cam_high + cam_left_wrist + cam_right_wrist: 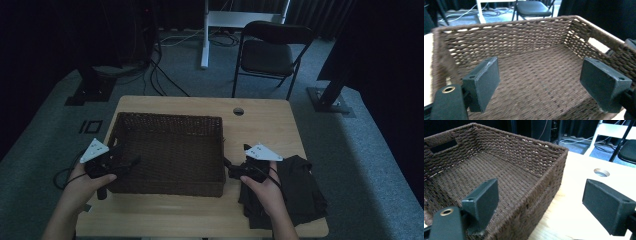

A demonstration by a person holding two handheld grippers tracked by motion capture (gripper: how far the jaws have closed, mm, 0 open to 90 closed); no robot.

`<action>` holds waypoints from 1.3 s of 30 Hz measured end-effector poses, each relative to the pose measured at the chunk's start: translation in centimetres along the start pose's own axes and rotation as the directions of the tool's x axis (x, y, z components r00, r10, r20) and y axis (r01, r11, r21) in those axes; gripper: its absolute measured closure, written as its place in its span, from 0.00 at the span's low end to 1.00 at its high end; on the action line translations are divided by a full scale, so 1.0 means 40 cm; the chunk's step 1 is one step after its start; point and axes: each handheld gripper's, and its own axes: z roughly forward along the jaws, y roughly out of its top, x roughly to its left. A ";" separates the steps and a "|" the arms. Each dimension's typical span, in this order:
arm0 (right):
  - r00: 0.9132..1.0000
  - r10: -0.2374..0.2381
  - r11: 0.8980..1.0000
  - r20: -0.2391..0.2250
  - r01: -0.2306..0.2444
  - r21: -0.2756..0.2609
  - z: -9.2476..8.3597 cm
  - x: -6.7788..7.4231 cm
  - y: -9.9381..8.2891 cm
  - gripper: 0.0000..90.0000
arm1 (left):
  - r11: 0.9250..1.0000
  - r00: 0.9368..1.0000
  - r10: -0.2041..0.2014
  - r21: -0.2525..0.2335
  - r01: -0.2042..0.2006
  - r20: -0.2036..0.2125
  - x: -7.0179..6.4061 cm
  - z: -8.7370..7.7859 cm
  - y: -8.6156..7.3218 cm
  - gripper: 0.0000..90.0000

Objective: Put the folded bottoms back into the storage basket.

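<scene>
A brown woven basket (pixel 170 122) stands on the wooden table (pixel 260 127), and nothing lies inside it (pixel 536 82). My left gripper (pixel 131 161) hangs over the basket's left wall, open, its pads (pixel 484 82) wide apart with nothing between them. My right gripper (pixel 226 165) hovers at the basket's right wall (pixel 549 185), also open, one pad over the basket floor and the other pad (pixel 607 206) over bare table. A pile of dark cloth (pixel 300 192) lies on the table under and to the right of my right hand.
A round cable hole (pixel 238 111) sits in the table behind the basket (pixel 601 172). Beyond the table stand a black folding chair (pixel 267 52) and a white desk leg (pixel 205 35), with cables on the carpet. The basket's side walls have handle slots (pixel 442 145).
</scene>
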 end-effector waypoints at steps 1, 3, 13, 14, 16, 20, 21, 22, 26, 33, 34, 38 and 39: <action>1.000 0.002 1.000 0.003 -0.002 0.001 -0.003 -0.003 -0.002 0.15 | 1.000 1.000 -0.004 0.003 0.004 0.007 -0.007 0.008 0.001 0.19; 1.000 0.004 1.000 0.007 -0.004 0.000 -0.005 -0.007 -0.004 0.15 | 1.000 1.000 -0.004 0.003 0.004 0.007 -0.007 0.008 0.001 0.19; 1.000 0.019 1.000 0.024 -0.019 -0.011 -0.037 -0.043 -0.019 0.15 | 1.000 0.997 0.015 -0.018 -0.014 0.074 -0.081 0.073 0.026 0.19; 1.000 0.019 1.000 0.024 -0.019 -0.011 -0.037 -0.043 -0.019 0.15 | 1.000 0.997 0.015 -0.018 -0.014 0.074 -0.081 0.073 0.026 0.19; 0.999 0.026 1.000 0.033 -0.026 -0.014 -0.047 -0.053 -0.023 0.15 | 0.999 0.995 0.032 -0.015 -0.031 0.093 -0.100 0.084 0.029 0.19; 0.999 0.024 1.000 0.047 -0.023 -0.013 -0.059 -0.065 -0.028 0.15 | 0.999 0.992 0.041 -0.017 -0.040 0.116 -0.126 0.099 0.034 0.19; 0.998 0.028 0.999 0.052 -0.028 -0.016 -0.062 -0.068 -0.029 0.15 | 0.999 0.992 0.036 -0.018 -0.034 0.124 -0.132 0.102 0.035 0.19; 0.998 0.034 0.999 0.054 -0.033 -0.017 -0.065 -0.072 -0.031 0.15 | 0.999 0.991 0.041 -0.018 -0.039 0.128 -0.138 0.106 0.037 0.19; 0.998 0.034 0.999 0.060 -0.034 -0.013 -0.074 -0.085 -0.039 0.15 | 0.999 0.988 0.052 -0.017 -0.050 0.145 -0.156 0.116 0.041 0.19; 0.995 0.045 0.999 0.085 -0.044 -0.016 -0.104 -0.118 -0.063 0.15 | 0.996 0.982 0.082 -0.032 -0.078 0.170 -0.210 0.144 0.055 0.19; 0.995 0.048 0.999 0.090 -0.047 -0.019 -0.109 -0.124 -0.065 0.15 | 0.997 0.980 0.080 -0.030 -0.076 0.180 -0.218 0.148 0.056 0.19; 0.992 0.055 0.998 0.110 -0.052 -0.022 -0.130 -0.144 -0.074 0.15 | 0.994 0.974 0.106 -0.022 -0.103 0.201 -0.249 0.165 0.061 0.19; 0.992 0.051 0.999 0.117 -0.049 -0.021 -0.135 -0.149 -0.076 0.15 | 0.995 0.973 0.101 -0.027 -0.097 0.208 -0.257 0.169 0.062 0.19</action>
